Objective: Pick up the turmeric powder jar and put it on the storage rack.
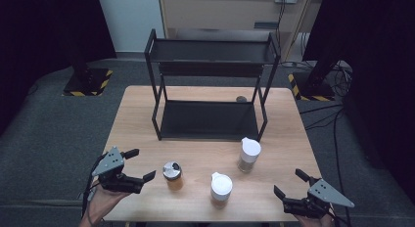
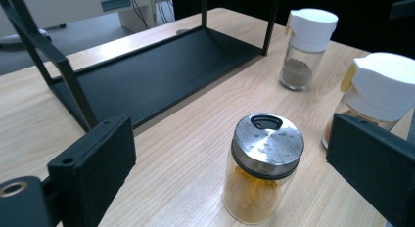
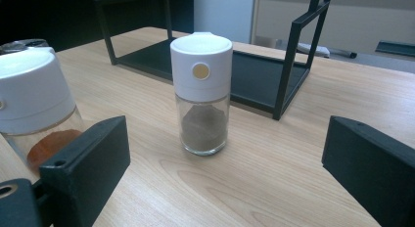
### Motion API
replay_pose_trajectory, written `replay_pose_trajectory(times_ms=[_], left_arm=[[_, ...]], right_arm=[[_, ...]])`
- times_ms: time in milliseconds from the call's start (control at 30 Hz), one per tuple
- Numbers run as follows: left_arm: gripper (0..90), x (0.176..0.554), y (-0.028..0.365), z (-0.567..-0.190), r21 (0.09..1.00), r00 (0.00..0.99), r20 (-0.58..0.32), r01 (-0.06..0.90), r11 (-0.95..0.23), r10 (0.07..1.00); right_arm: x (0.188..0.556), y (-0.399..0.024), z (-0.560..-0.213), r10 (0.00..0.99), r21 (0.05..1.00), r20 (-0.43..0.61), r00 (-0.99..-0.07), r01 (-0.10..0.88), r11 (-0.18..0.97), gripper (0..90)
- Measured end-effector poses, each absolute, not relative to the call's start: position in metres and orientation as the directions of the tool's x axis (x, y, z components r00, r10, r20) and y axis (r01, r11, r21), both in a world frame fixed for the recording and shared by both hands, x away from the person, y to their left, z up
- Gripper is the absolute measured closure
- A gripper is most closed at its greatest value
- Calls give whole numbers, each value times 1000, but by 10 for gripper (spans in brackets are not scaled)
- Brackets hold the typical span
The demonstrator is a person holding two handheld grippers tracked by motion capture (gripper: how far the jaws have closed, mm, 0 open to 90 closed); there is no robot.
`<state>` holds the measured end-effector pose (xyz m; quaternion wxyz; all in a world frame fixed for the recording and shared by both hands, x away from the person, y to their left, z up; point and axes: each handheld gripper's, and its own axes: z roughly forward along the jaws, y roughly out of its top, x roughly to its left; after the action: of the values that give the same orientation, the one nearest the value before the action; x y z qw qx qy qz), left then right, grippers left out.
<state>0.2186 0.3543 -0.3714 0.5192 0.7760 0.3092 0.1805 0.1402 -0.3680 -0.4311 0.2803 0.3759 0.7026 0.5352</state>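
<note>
Three spice jars stand on the wooden table (image 1: 137, 114), in front of a black two-shelf rack (image 1: 210, 120). A metal-lidded jar of yellow powder (image 1: 172, 175) is just right of my left gripper (image 1: 141, 164), which is open and empty. In the left gripper view that jar (image 2: 262, 168) stands between and slightly beyond the jaws. A white-capped jar of red powder (image 1: 220, 189) sits at front centre. Another white-capped jar, holding brown powder (image 1: 249, 155), is nearer the rack. My right gripper (image 1: 289, 183) is open at the front right corner, facing the brown jar (image 3: 203, 92).
Both rack shelves (image 2: 161, 75) are bare. A small dark round object (image 1: 241, 98) lies on the table behind the rack's right legs. Beyond the table are two stand bases with yellow-black stripes (image 1: 88, 82) and cables on the floor (image 1: 337, 114).
</note>
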Motion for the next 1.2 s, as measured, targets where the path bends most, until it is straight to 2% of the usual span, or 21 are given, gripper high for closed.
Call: replay_pose_trajectory(times_ms=[1200], left_arm=[[59,260,313,-407,882,832,-67,308,-357,551]], right_arm=[[140,-368,-431,831,962,7,-556,230,146,41]])
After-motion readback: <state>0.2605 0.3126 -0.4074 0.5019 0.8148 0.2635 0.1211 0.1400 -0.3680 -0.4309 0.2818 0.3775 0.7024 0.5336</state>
